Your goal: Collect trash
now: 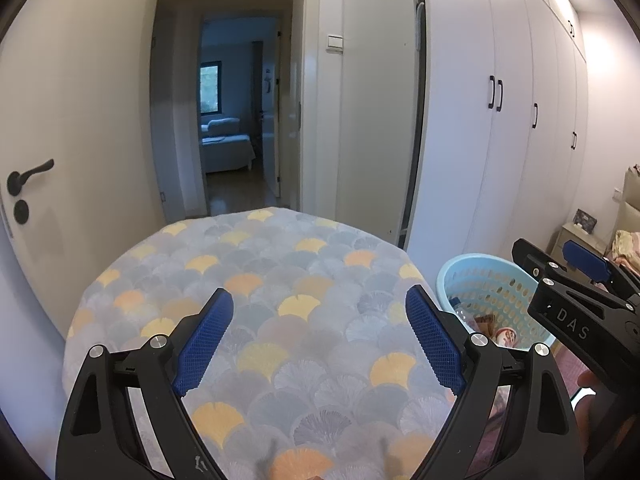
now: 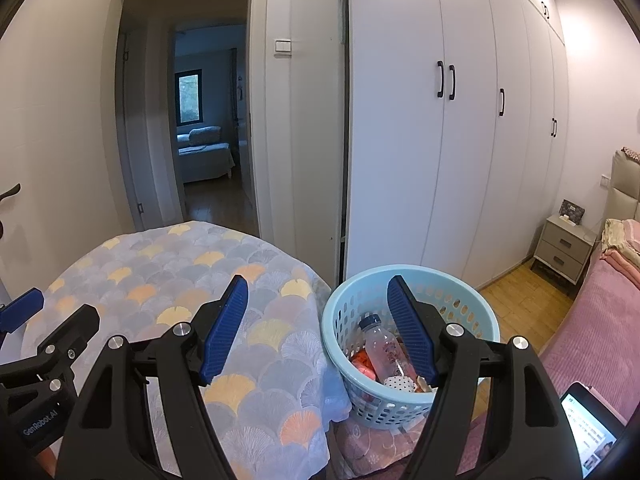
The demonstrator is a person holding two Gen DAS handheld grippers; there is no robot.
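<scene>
A light blue perforated basket (image 2: 486, 322) stands to the right of a round table under a fan-patterned cloth (image 2: 160, 280). In it lie a clear plastic bottle (image 2: 382, 346), a red wrapper (image 2: 363, 361) and a dotted cup (image 2: 400, 382). My right gripper (image 2: 318, 328) is open and empty, above the table's right edge and the basket. My left gripper (image 1: 320, 336) is open and empty above the tablecloth (image 1: 280, 280). The basket (image 1: 472, 268) and the right gripper (image 1: 560, 264) also show in the left wrist view.
White wardrobe doors (image 2: 460, 120) line the right wall. An open doorway (image 2: 200, 120) lies ahead. A door with a black handle (image 1: 28, 176) is at the left. A pink bed (image 2: 592, 340), a nightstand (image 2: 564, 248) and a lit tablet (image 2: 592, 432) are at the right.
</scene>
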